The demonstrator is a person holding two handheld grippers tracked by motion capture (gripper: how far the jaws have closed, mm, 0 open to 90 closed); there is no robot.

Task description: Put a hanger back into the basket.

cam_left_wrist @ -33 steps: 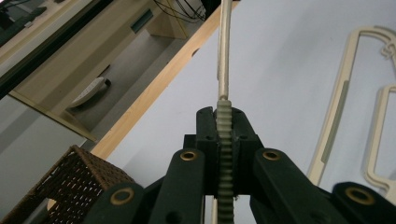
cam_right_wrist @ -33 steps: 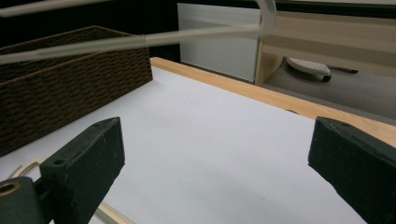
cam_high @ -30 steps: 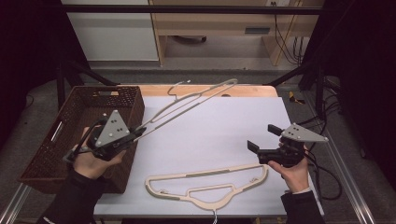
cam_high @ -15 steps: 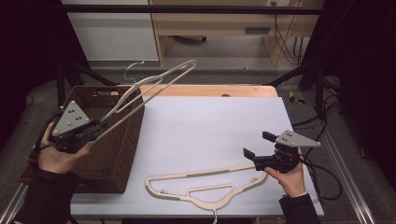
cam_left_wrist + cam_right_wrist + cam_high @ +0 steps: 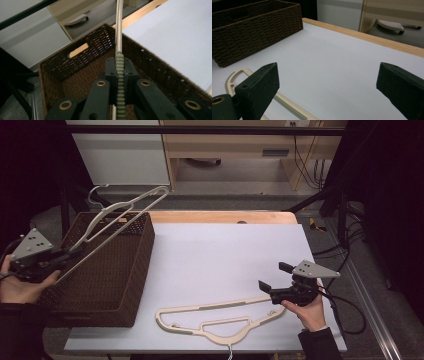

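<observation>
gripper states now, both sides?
Left gripper: shut on the raised hanger, over the basket.
Right gripper: open, holding nothing, near the flat hanger.

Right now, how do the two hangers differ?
The lifted hanger is clamped in the left claw and slants up over the basket; the flat hanger lies loose on the table, beside the open right claw. The lifted hanger shows a metal hook; the flat one shows none. Both are cream-coloured.
</observation>
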